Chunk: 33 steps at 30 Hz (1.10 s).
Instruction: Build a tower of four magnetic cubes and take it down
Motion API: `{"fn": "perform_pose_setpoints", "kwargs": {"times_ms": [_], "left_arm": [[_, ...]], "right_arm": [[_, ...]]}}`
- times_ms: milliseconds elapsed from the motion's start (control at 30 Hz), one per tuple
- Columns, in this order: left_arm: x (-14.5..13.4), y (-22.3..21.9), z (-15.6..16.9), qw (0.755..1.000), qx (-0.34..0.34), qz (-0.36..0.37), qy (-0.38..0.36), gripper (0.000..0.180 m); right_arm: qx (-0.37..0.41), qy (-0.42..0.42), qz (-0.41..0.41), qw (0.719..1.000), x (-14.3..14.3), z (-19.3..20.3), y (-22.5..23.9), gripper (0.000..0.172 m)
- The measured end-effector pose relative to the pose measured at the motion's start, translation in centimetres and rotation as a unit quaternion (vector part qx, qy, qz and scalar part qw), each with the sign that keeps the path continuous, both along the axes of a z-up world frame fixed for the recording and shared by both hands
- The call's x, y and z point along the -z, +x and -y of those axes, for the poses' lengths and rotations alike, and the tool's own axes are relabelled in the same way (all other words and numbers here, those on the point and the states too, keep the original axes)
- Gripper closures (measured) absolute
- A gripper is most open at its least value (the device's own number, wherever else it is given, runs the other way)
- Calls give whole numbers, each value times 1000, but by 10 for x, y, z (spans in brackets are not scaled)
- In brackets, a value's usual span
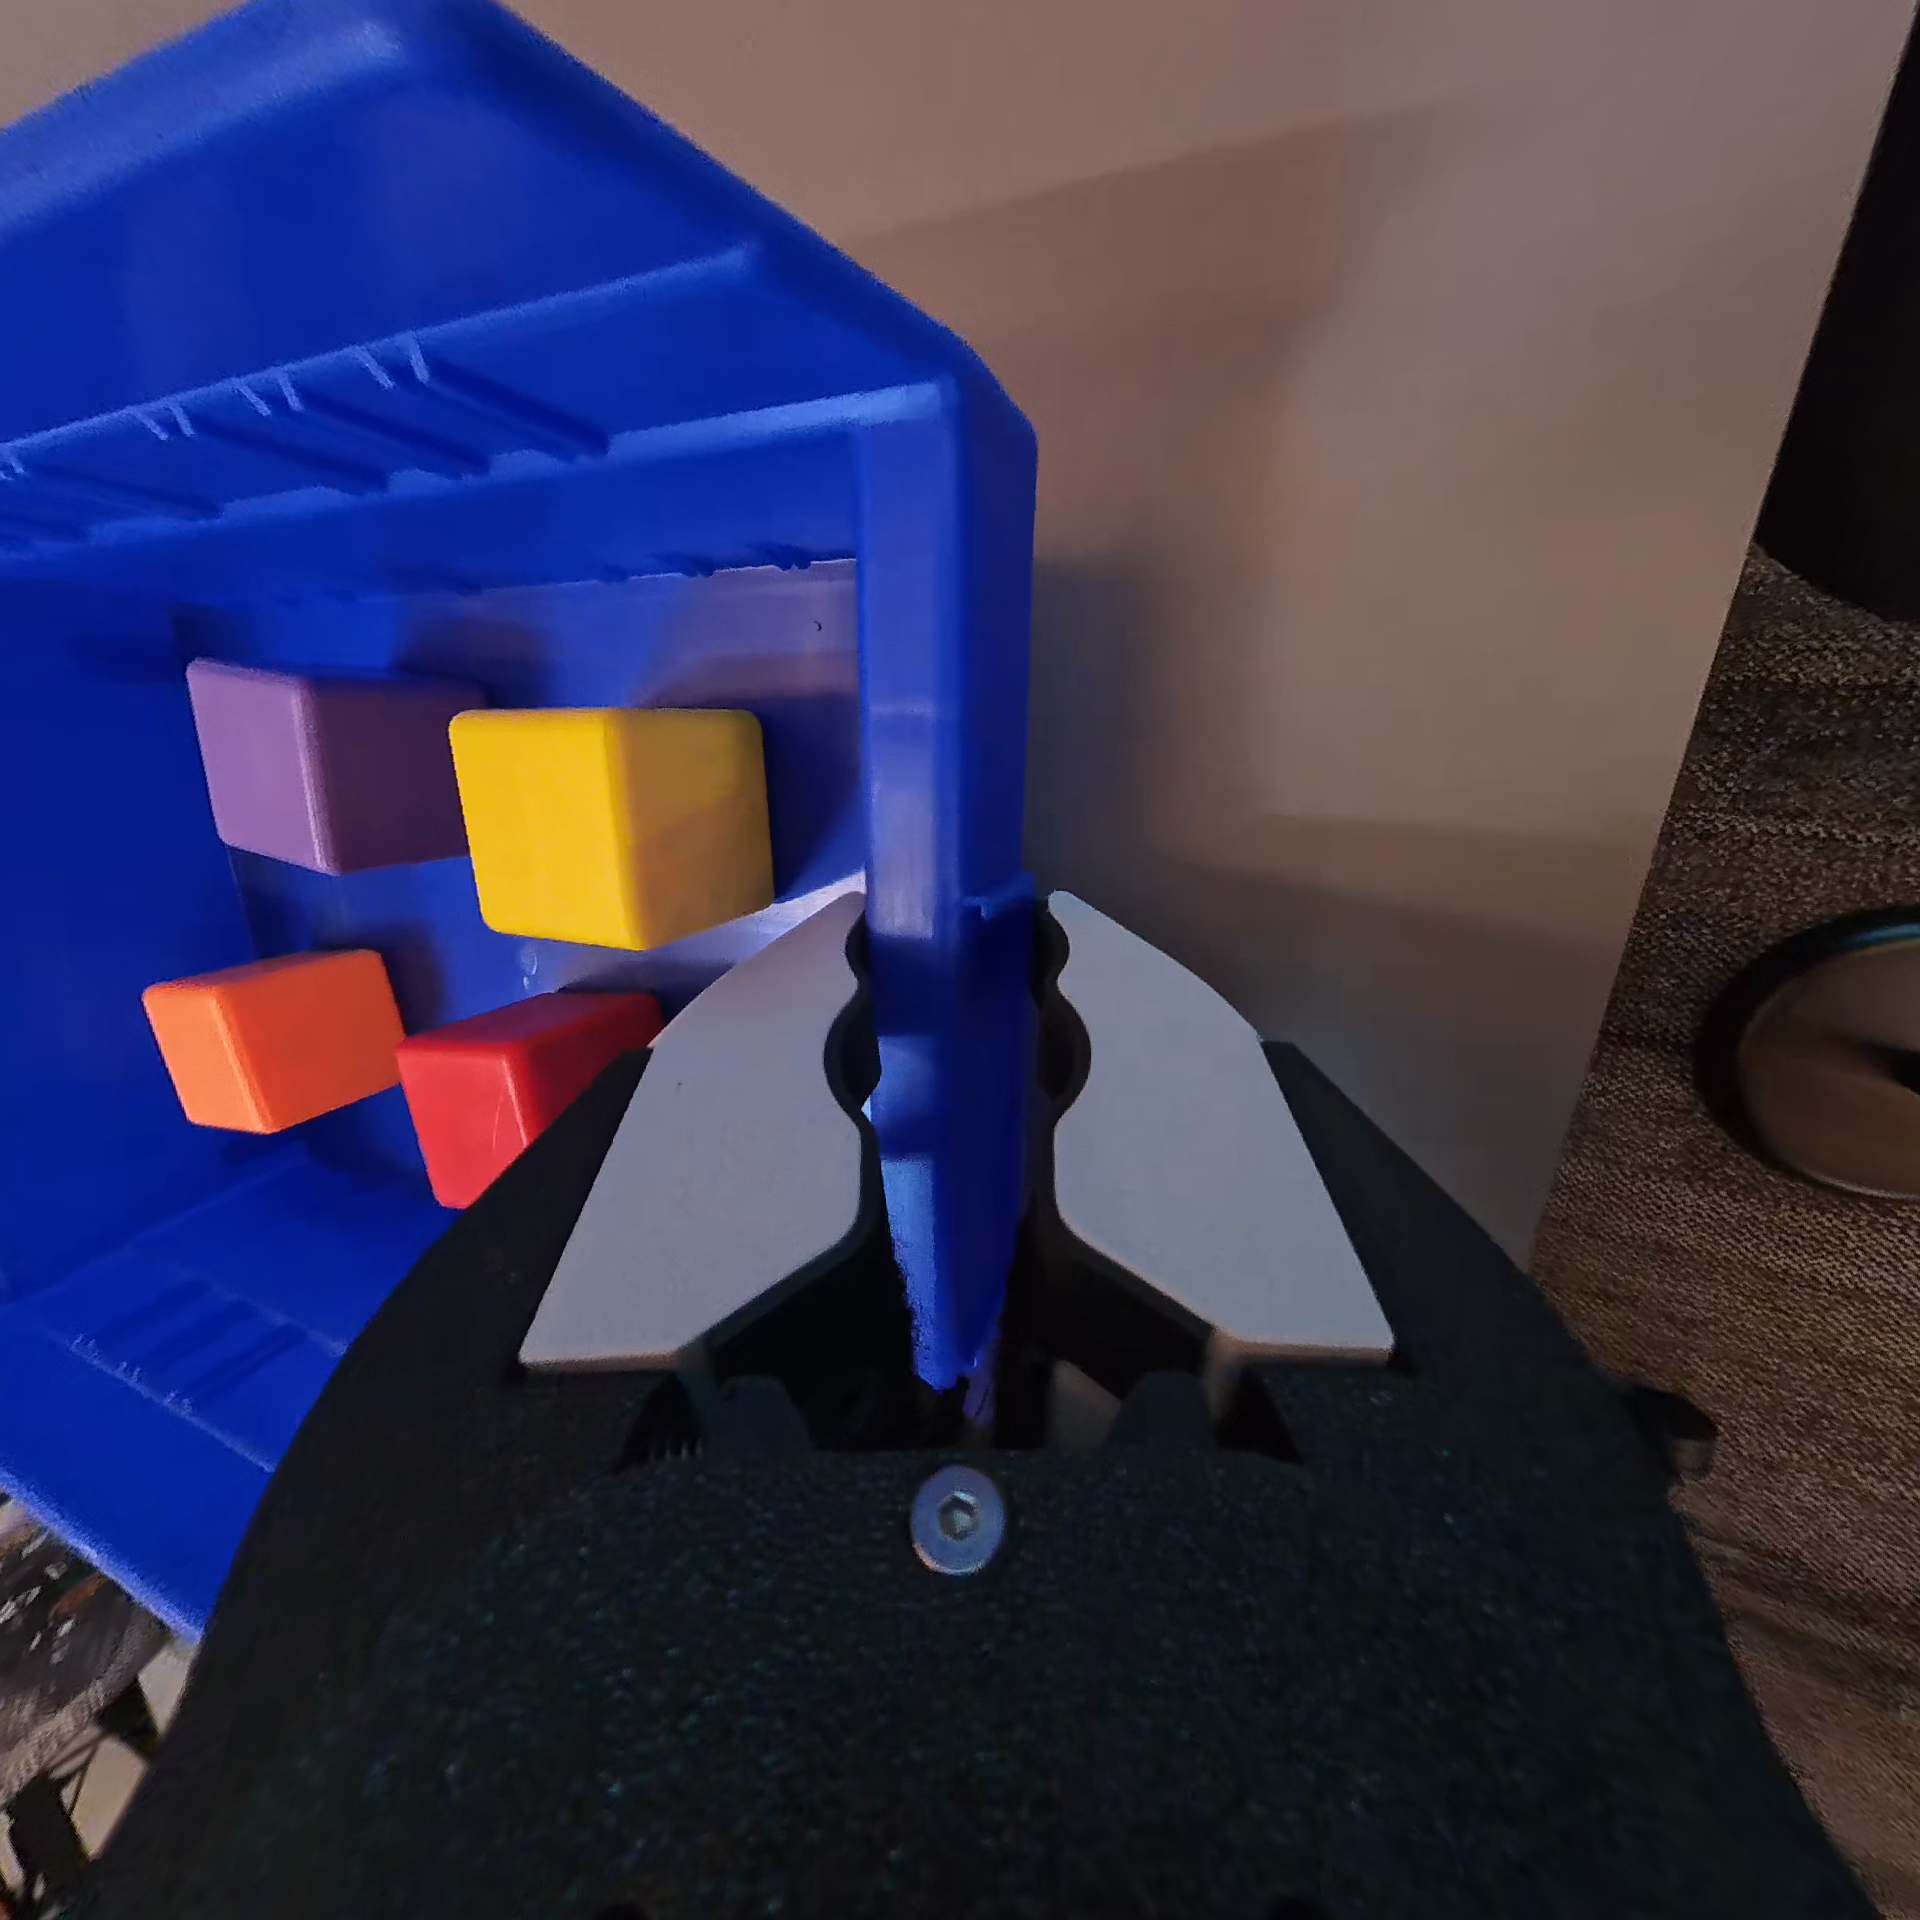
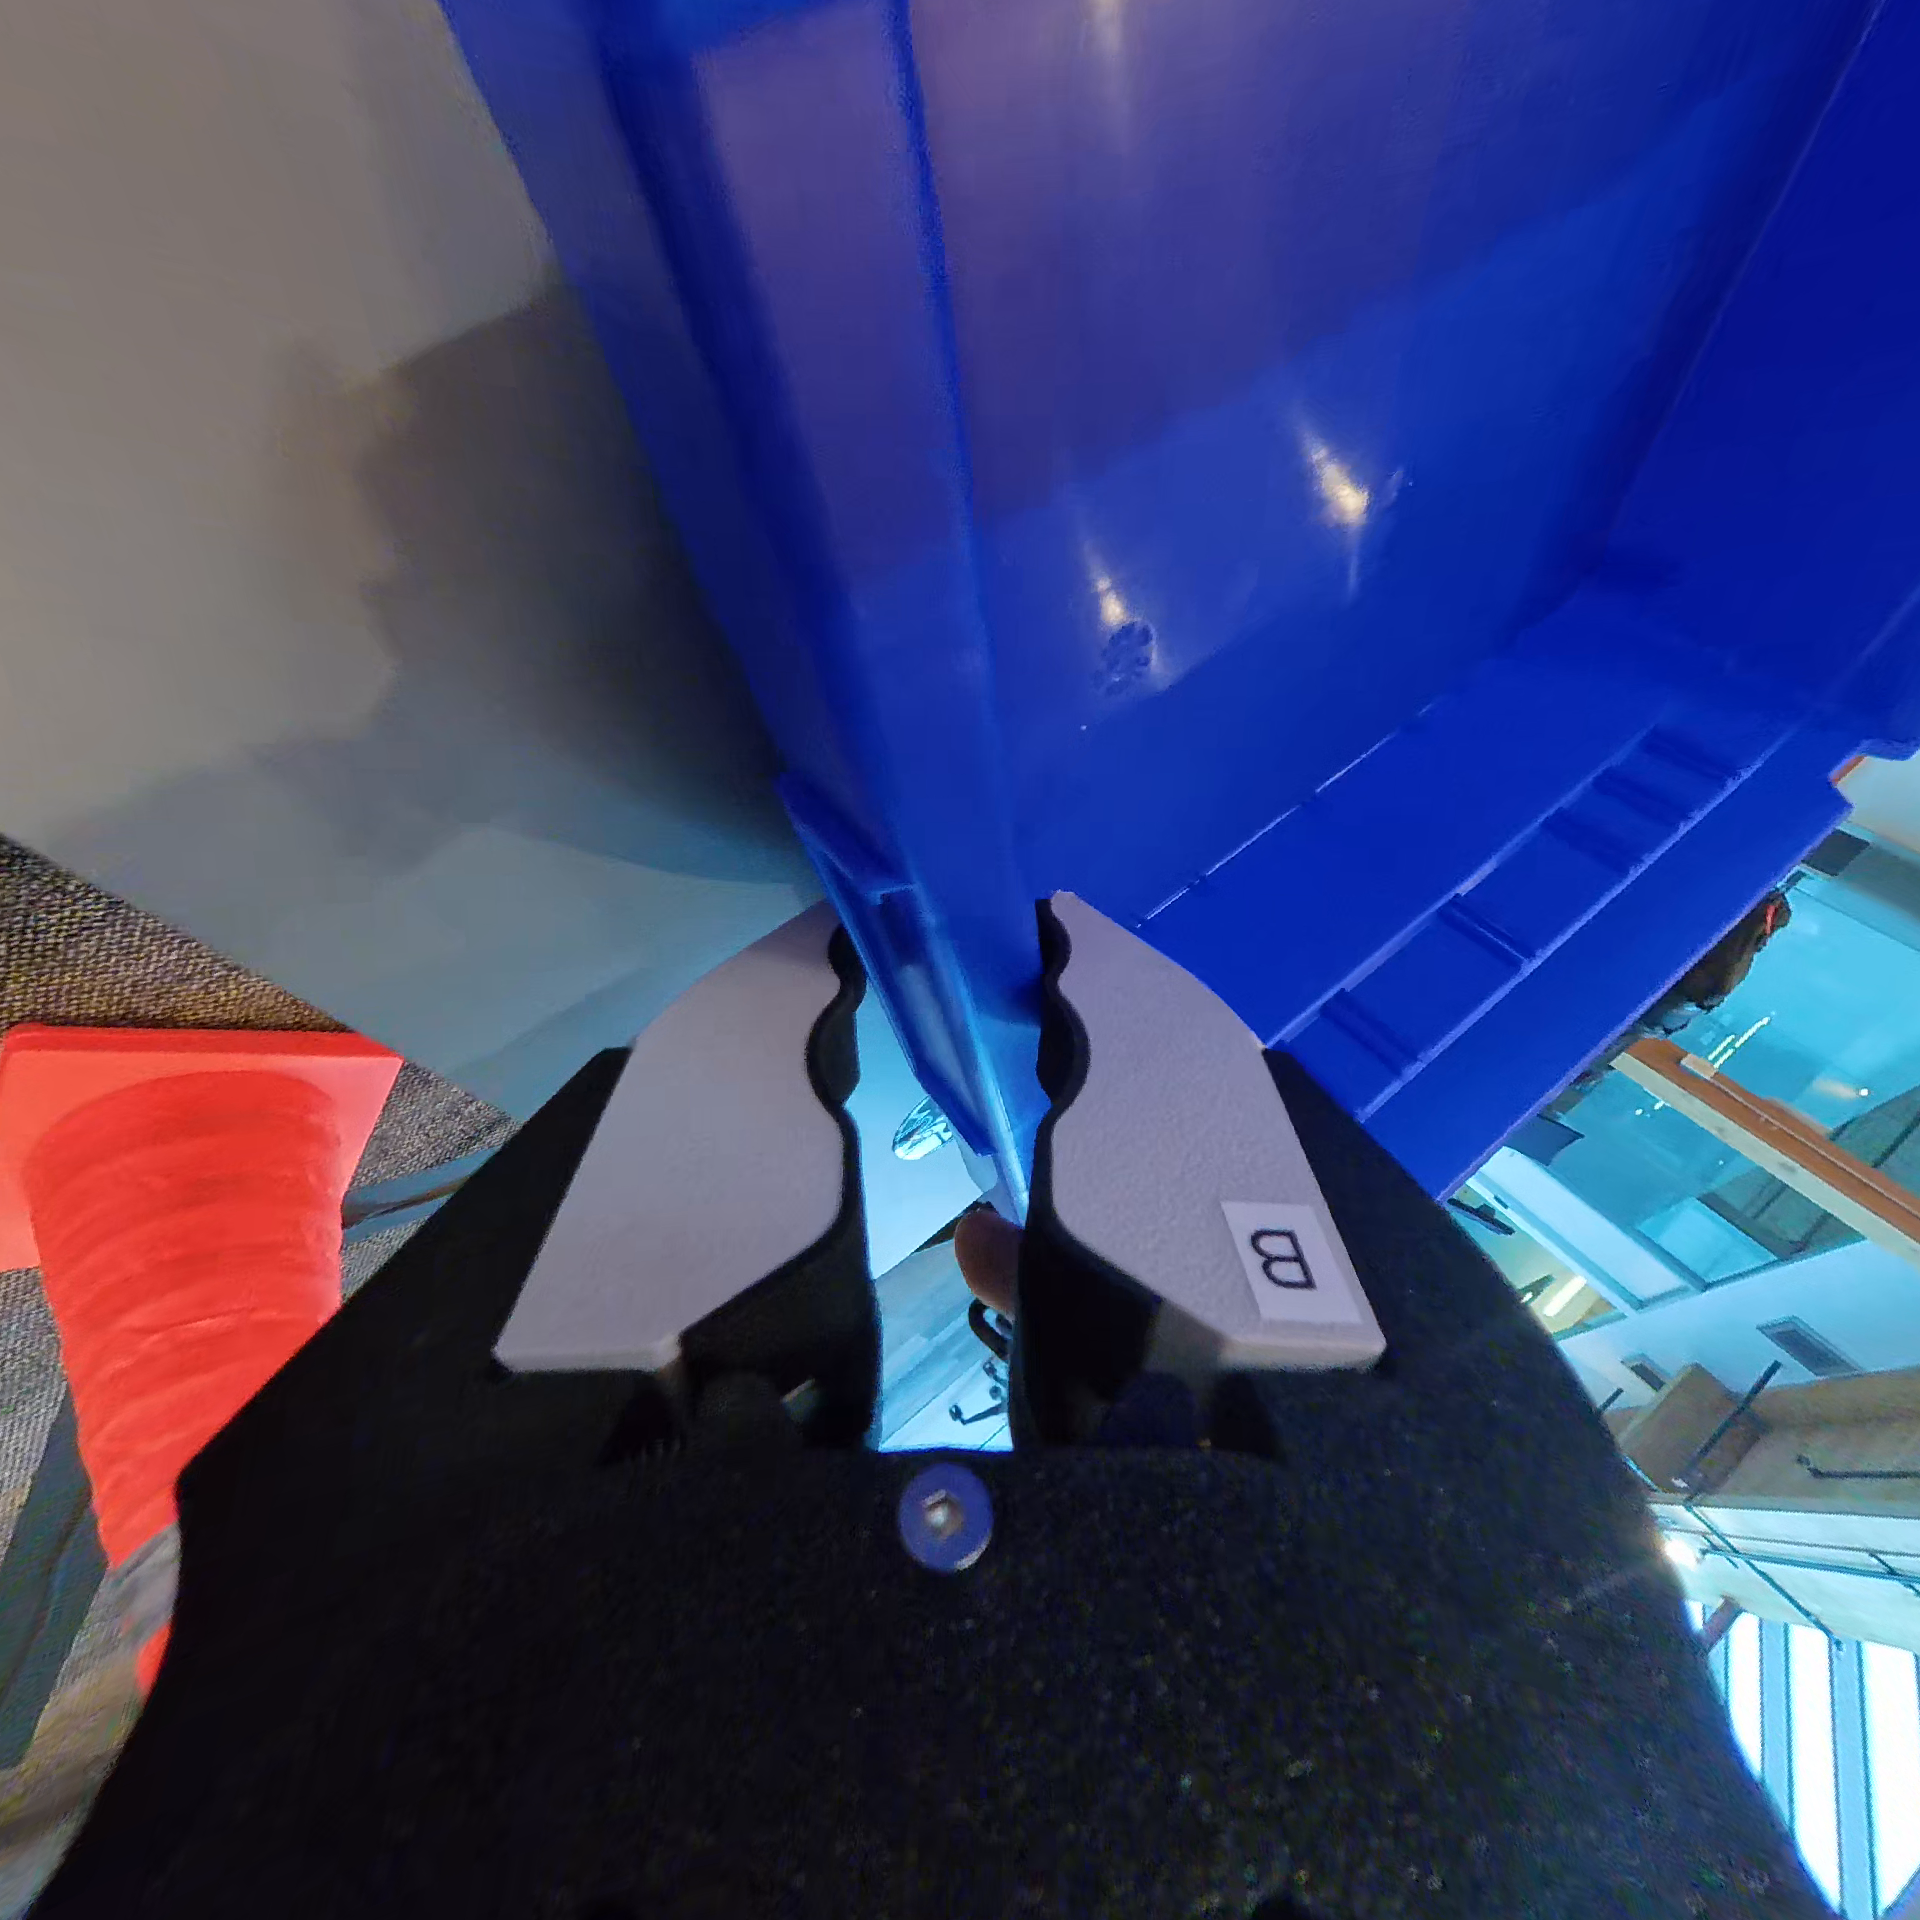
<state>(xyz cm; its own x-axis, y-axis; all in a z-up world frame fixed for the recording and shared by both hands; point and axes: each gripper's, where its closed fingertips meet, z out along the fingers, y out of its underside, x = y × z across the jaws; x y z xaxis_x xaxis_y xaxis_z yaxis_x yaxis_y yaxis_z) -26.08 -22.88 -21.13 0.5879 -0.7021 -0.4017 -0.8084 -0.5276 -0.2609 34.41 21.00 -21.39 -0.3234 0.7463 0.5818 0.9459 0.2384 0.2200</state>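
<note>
A blue plastic bin (image 1: pixel 416 312) fills the left of the left wrist view, tilted. On its floor lie a purple cube (image 1: pixel 312 769), a yellow cube (image 1: pixel 613 826), an orange cube (image 1: pixel 270 1039) and a red cube (image 1: pixel 509 1081), none stacked. My left gripper (image 1: pixel 951 914) is shut on the bin's side wall, one pad on each face. In the right wrist view my right gripper (image 2: pixel 940 920) is shut on another wall of the same bin (image 2: pixel 1247 416). No cubes show in that view.
A pale surface (image 1: pixel 1351 520) lies behind the bin. Grey-brown fabric (image 1: pixel 1766 1143) with a round metal disc (image 1: pixel 1829 1060) is at the right. A red cone-shaped object (image 2: pixel 177 1247) stands on grey carpet at the left of the right wrist view.
</note>
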Motion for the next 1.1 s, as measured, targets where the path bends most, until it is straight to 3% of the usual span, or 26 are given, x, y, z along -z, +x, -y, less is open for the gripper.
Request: {"fn": "perform_pose_setpoints", "kwargs": {"times_ms": [33, 233, 367, 533, 700, 833, 967, 1100], "left_arm": [[0, -1, 0, 1000, 4, 0, -2, 154], [0, -5, 1, 1000, 12, -13, -12, 147], [0, -6, -2, 999, -23, -20, 12, 139], [-25, 17, -15, 984, -78, 91, 131, 96], [-63, 61, -25, 927, -127, 253, 244, 34], [-104, 88, -36, 867, -128, 334, 347, 34], [-149, 102, -41, 799, -124, 396, 436, 34], [-175, 105, -47, 775, -138, 397, 472, 34]], "right_arm": [[-1, 2, -3, 1000, 0, -1, -1, 141], [20, -5, -50, 999, 2, -3, -4, 137], [26, -29, -102, 994, 2, 2, -9, 120], [31, -102, -244, 964, -17, 27, -23, 93], [16, -166, -419, 893, -58, 57, -48, 65], [-2, -173, -533, 828, -96, 67, -73, 24], [-12, -169, -609, 775, -134, 72, -94, 23], [-33, -170, -641, 748, -161, 86, -111, 24]]}}
